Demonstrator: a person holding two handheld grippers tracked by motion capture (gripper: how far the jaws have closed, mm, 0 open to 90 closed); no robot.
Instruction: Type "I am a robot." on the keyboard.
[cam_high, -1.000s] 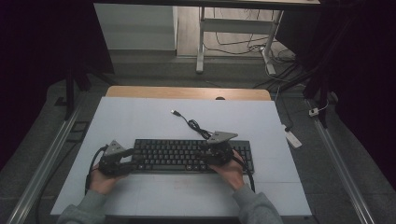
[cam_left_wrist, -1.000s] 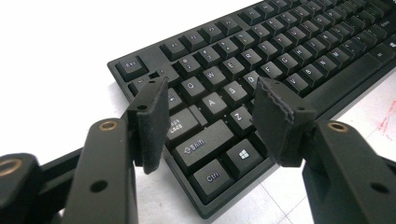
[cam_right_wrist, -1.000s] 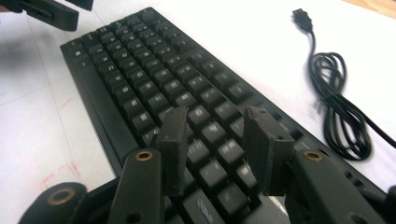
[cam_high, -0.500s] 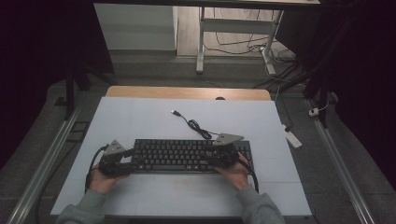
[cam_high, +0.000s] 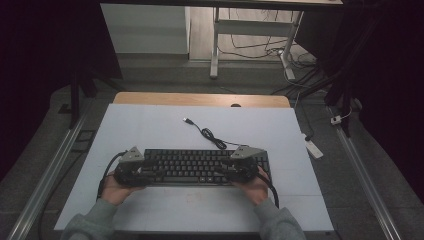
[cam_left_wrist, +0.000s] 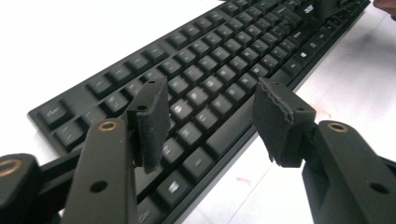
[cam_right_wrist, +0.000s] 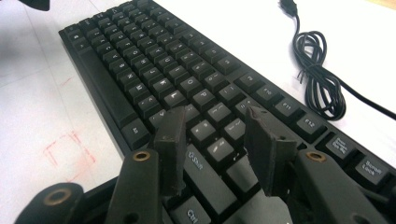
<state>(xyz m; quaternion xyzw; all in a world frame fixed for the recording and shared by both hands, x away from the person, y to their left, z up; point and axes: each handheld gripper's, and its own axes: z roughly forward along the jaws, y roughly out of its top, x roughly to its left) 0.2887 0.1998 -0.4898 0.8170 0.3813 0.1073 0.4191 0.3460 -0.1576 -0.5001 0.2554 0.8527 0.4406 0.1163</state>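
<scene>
A black keyboard (cam_high: 195, 167) lies flat on the white table top (cam_high: 150, 130), near the front. Its black cable (cam_high: 214, 138) coils behind it and ends in a USB plug (cam_high: 187, 120). My left gripper (cam_high: 144, 172) is at the keyboard's left end, open, with its jaws spread just above the keys (cam_left_wrist: 212, 119) and the keyboard (cam_left_wrist: 210, 70) stretching away. My right gripper (cam_high: 226, 172) is over the right part of the keyboard (cam_right_wrist: 154, 70), also open (cam_right_wrist: 217, 149), with nothing between its pads. The coiled cable (cam_right_wrist: 322, 84) lies beyond it.
Faint red marks (cam_right_wrist: 70, 147) show on the table in front of the keyboard. A white power strip (cam_high: 314, 148) lies on the floor off the table's right edge. A wooden strip (cam_high: 200, 99) runs along the back edge, with desk legs and cables behind.
The right gripper has shifted a little to the right and lower over the keyboard. The left gripper has slid slightly right onto the keyboard's left end. The keyboard has stayed put.
</scene>
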